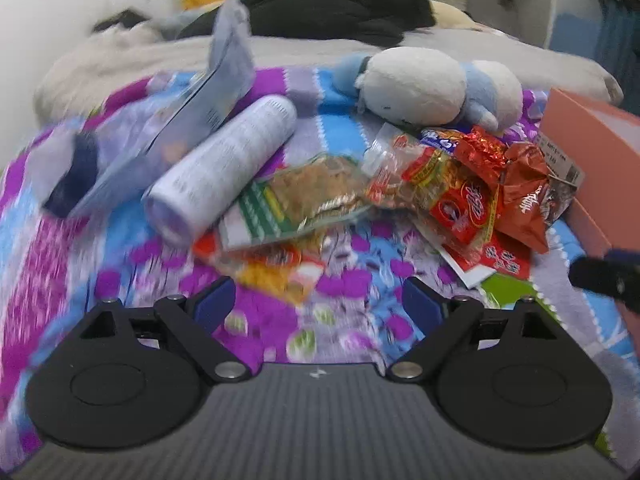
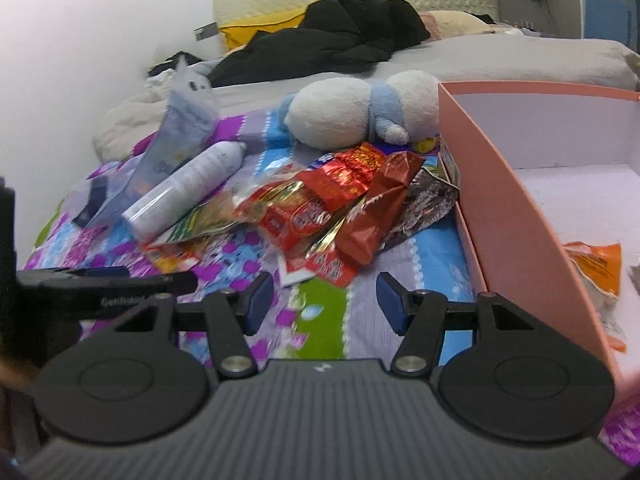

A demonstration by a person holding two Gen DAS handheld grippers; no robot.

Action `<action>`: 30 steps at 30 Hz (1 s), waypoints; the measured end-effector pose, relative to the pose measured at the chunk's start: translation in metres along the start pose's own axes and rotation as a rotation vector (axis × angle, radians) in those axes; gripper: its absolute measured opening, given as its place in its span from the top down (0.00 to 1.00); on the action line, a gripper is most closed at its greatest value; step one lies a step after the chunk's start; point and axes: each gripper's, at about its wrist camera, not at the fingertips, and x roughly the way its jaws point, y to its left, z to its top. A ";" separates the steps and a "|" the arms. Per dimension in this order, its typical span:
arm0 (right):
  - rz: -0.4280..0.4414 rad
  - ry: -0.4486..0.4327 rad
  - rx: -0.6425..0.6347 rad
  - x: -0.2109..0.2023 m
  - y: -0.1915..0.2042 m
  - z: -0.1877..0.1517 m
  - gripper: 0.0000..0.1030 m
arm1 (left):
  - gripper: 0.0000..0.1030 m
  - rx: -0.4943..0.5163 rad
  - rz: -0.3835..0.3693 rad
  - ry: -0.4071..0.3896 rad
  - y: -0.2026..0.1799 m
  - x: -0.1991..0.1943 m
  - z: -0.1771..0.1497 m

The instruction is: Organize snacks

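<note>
Bare blanket (image 2: 420, 248) strip btwn snack pile (image 2: 344, 204) & pink box (image 2: 508, 216) wall.

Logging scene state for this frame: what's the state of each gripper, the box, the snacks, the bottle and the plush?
left gripper: open, empty, over the blanket
right gripper: open, empty, beside the box
box: open-topped, orange packet inside
snack pile: loose on the blanket, outside the box
bottle: lying on its side, end resting on a green packet
plush: lying behind the pile
</note>
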 end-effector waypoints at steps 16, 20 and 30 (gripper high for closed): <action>-0.113 -0.004 0.084 0.070 -0.022 0.030 0.42 | 0.22 -0.033 -0.310 -0.126 -0.015 0.051 0.068; -0.096 0.010 0.097 0.082 -0.026 0.031 0.43 | 0.45 -0.009 -0.321 -0.073 -0.026 0.071 0.071; -0.056 0.025 0.072 0.086 -0.025 0.033 0.53 | 0.77 -0.096 -0.329 0.002 -0.016 0.080 0.068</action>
